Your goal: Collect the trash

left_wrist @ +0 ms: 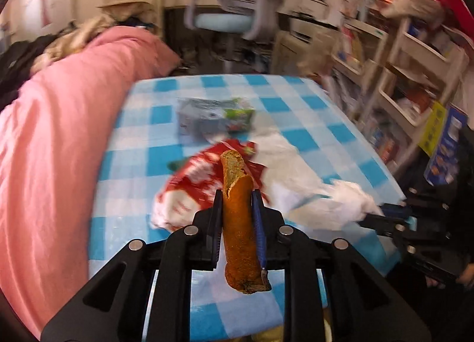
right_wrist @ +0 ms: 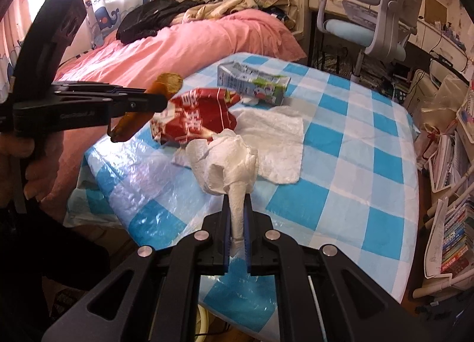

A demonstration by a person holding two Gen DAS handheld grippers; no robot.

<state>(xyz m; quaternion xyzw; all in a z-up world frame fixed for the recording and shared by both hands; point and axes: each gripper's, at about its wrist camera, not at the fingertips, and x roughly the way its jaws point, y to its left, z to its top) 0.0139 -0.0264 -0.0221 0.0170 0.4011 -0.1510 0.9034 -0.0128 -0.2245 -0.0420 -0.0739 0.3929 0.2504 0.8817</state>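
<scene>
Over the checked bench (right_wrist: 355, 140) both hands already carry rubbish. Left tool (left_wrist: 237, 202) is clamped on an orange peel (left_wrist: 237, 223), the strip running lengthwise between its pads and sticking out front and back; the right view shows that peel (right_wrist: 166, 82) lifted clear of the cloth, beside the pink bed (right_wrist: 183, 45). Right tool (right_wrist: 237, 211) is pinched tight on the twisted tail of a crumpled tissue (right_wrist: 228, 161), whose bulk stands up ahead of the fingertips, seemingly off the bench.

Pickup looks done for these two pieces, so the step in hand, as I judge it, is carrying them to a bin, and no bin shows in either view. Left on the bench are a red wrapper (right_wrist: 195, 116), a flattened carton (right_wrist: 251, 82) behind it, and a flat white napkin (right_wrist: 272, 140) touching the wrapper's edge.

Next each tool should travel level without loosening, release over the bin, then come back for the wrapper first, since it partly overlaps the napkin.
</scene>
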